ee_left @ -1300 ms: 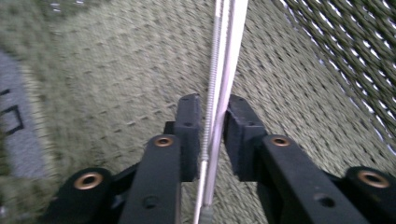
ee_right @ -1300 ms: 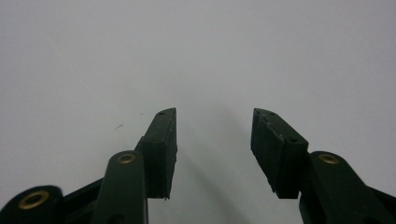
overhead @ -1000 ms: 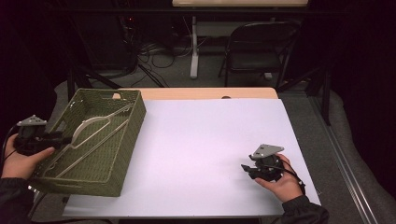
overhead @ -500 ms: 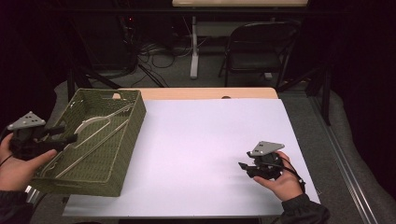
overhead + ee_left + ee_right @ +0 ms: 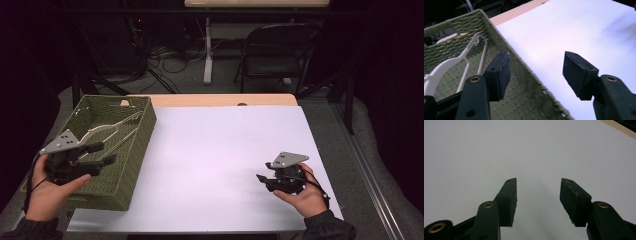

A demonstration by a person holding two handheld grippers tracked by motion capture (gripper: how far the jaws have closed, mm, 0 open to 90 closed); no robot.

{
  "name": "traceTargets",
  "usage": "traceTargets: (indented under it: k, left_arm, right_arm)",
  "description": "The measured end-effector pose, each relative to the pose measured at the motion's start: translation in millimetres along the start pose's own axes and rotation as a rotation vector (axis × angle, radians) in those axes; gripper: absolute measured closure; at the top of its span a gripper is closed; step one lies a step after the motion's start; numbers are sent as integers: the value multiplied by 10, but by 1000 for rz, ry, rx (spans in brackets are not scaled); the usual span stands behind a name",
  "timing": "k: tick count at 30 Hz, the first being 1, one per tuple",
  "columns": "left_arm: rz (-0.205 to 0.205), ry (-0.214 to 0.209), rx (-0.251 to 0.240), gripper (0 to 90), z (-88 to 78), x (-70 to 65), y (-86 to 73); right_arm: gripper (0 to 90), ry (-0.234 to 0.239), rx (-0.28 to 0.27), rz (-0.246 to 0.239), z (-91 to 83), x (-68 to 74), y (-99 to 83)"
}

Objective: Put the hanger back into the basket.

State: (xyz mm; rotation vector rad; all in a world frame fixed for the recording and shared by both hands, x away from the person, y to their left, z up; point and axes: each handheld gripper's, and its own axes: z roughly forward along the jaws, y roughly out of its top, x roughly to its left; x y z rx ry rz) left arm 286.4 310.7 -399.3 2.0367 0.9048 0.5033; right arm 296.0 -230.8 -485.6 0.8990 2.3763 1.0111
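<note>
Left gripper [image 5: 536,72] view: hanger [image 5: 456,62] in basket [image 5: 524,75]

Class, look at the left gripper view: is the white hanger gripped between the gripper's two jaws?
No: the white hanger lies inside the green basket, off to the side of the left gripper, whose open jaws have nothing between them.

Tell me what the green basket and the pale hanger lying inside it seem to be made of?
The basket looks woven from a matte olive fibre, perhaps paper cord or dyed rattan: tight plaited rows show on its walls. The hanger looks like smooth pale plastic or painted wood, with thin light rods that may be metal; the look leaves that open.
</note>
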Motion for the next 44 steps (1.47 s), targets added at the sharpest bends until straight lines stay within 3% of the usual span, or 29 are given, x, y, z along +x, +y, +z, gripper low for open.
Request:
traceTargets:
  k: [4,11,14,18,23,30,40,44]
  left_arm:
    - [5,-51,-30,389,129,-211,-48]
    - [15,-124,-53,390,440,-505,-167]
    - [21,-130,-32,392,569,-580,-231]
    - [8,-137,-58,398,684,-676,-312]
    - [39,-146,-42,404,842,-830,-389]
    - [55,-163,-12,407,1048,-918,-512]
    - [-9,-160,-7,398,1166,-882,-690]
    - [-14,-159,8,389,1214,-882,-732]
  right_arm:
    - [475,-8,-19,6,-29,12,-28]
    - [475,-5,-5,10,-47,60,-111]
    - [476,-7,-12,23,-39,86,-152]
    - [478,-19,-16,27,-10,115,-211]
    - [480,-22,-20,46,43,143,-265]
    - [480,-27,-14,62,79,146,-317]
    - [479,-33,-36,92,96,122,-403]
    - [479,-44,-42,112,98,107,-442]
